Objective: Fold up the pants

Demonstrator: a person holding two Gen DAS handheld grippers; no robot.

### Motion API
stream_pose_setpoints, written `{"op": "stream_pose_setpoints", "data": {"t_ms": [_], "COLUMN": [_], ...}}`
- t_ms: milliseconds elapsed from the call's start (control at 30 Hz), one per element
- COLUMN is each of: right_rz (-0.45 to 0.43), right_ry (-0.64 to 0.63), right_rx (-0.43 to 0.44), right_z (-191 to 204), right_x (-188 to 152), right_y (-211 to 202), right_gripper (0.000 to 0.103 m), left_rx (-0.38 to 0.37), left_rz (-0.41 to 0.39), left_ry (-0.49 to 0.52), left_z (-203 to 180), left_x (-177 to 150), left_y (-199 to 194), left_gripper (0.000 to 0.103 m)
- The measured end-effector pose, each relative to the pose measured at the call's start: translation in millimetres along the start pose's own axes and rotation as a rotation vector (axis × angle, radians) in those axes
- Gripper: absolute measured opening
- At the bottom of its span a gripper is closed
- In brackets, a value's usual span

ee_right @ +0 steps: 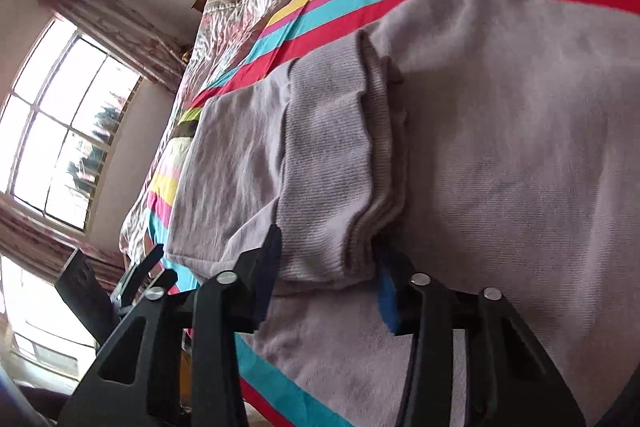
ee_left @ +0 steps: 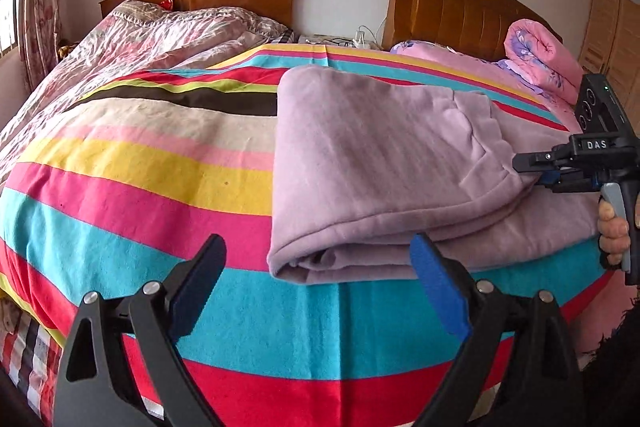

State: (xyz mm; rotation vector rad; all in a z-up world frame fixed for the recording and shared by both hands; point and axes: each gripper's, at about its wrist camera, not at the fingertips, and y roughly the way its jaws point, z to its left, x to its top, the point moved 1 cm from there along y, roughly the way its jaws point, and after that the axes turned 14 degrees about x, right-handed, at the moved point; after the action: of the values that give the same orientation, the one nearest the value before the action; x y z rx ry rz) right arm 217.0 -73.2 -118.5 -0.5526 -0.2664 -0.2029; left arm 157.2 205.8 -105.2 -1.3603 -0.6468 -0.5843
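The lilac pants (ee_left: 384, 163) lie folded over on the striped bedspread (ee_left: 140, 163). The fold edge faces me and the ribbed cuffs (ee_right: 332, 163) lie on top. My left gripper (ee_left: 316, 255) is open and empty, just in front of the near fold edge. My right gripper (ee_left: 532, 167) comes in from the right at the pants' right edge. In the right wrist view its jaws (ee_right: 328, 263) straddle the cuff ends, with cloth between the fingers; the gap stays fairly wide.
A crumpled floral quilt (ee_left: 140, 35) lies at the far left. A rolled pink blanket (ee_left: 540, 55) sits at the far right by the wooden headboards (ee_left: 460, 3). A window (ee_right: 60, 131) and curtains are to the left. The bed's near edge drops off below my grippers.
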Motion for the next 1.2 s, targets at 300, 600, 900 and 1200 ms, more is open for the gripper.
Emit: {"op": "stream_pose_setpoints", "data": {"t_ms": [300, 600, 900, 1200], "right_rz": [-0.094, -0.183, -0.215, -0.253], "right_ry": [-0.210, -0.457, -0.477, -0.485], "right_rx": [-0.018, 0.012, 0.003, -0.012], "right_z": [57, 153, 163, 163], "right_x": [11, 55, 62, 51], "right_y": [-17, -37, -55, -79], "right_gripper": [0.014, 0.014, 0.014, 0.014], "left_rx": [0.026, 0.032, 0.018, 0.083], "left_rz": [0.013, 0.022, 0.044, 0.065], "left_ry": [-0.012, -0.005, 0.060, -0.145], "left_z": [6, -5, -13, 32], "left_x": [-2, 11, 11, 16], "left_y": [6, 20, 19, 30], "left_gripper": [0.094, 0.094, 0.099, 0.099]}}
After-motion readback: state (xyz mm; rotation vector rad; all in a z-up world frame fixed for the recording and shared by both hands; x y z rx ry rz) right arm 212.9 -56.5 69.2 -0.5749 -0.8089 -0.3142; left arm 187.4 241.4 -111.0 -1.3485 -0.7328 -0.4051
